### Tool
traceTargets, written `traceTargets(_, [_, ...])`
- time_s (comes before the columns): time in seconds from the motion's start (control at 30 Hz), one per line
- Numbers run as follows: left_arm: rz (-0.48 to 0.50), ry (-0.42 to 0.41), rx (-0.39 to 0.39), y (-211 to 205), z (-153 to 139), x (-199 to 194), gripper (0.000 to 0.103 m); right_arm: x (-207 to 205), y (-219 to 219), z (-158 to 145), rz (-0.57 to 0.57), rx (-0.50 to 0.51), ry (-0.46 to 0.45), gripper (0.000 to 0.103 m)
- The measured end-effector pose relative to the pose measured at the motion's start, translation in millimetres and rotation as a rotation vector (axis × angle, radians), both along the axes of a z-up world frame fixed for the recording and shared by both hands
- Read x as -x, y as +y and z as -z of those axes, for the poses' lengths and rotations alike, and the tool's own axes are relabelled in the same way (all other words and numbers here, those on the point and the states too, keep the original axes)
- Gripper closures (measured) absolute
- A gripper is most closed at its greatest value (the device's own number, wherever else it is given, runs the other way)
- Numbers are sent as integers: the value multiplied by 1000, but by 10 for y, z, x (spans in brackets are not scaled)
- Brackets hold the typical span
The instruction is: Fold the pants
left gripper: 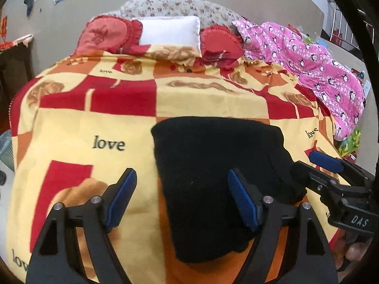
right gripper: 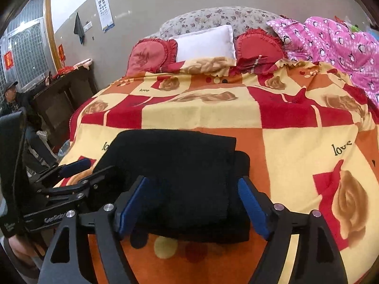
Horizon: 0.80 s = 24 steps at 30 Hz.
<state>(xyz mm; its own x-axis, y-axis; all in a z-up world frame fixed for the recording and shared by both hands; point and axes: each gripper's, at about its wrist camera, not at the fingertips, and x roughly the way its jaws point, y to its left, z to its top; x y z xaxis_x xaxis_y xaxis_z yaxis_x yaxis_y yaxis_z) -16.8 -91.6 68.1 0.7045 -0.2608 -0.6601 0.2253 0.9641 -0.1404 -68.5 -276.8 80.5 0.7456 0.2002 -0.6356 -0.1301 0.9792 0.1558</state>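
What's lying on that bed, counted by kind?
Black pants, folded: 1
Red heart-shaped cushions: 2
White pillow: 1
Pink penguin-print quilt: 1
Patterned blanket with "love" printed on it: 1
Total: 6

The word "love" is printed repeatedly on the blanket point(left gripper: 71, 123), at 9 and 3 o'clock of the black pants point(left gripper: 213, 165). "DAS" marks the right gripper point(left gripper: 305, 165) body; an eye chart point(right gripper: 104, 11), illegible, hangs at 11 o'clock.
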Motion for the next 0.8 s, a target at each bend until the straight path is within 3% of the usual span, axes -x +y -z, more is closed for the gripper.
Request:
traceTargets(0.47, [-119,-79,-4,313,-138,326,20,158,147,-94,-9,-37,2,12])
traceTargets(0.8, [-157,-69,10,419,-147,410,20,227,179,-88,-17,-55,24,12])
